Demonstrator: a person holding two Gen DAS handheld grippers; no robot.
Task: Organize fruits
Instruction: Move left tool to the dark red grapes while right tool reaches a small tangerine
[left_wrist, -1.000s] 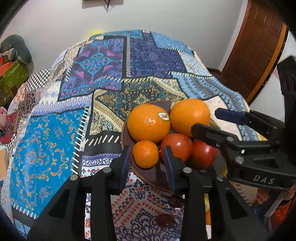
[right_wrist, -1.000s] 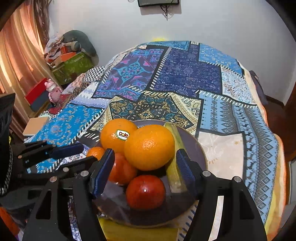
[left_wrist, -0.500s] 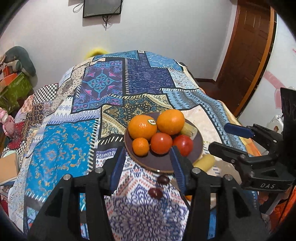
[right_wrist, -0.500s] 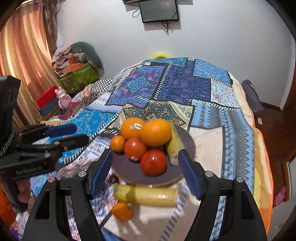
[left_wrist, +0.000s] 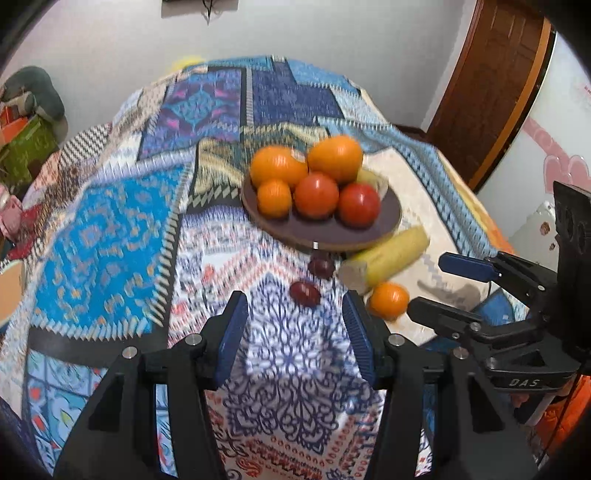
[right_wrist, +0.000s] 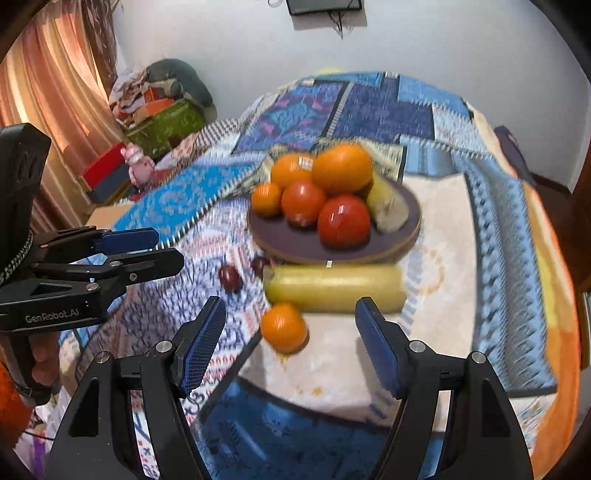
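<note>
Plate (left_wrist: 384, 229) now farther off; we note both grippers backed away. Left gripper (left_wrist: 295, 325) jaws opening, empty; right gripper (right_wrist: 291, 341) spread, empty. Small orange (right_wrist: 283, 326), corn (right_wrist: 334, 288) beside plate, unsorted.

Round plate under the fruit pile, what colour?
Dark purplish-brown round plate with a lighter tan rim, shown best in the right wrist view.

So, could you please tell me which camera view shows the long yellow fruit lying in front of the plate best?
The right wrist view: the long yellow fruit lies broadside, its whole length visible. The left wrist view shows it slanted and foreshortened, mainly its cut end.
</note>
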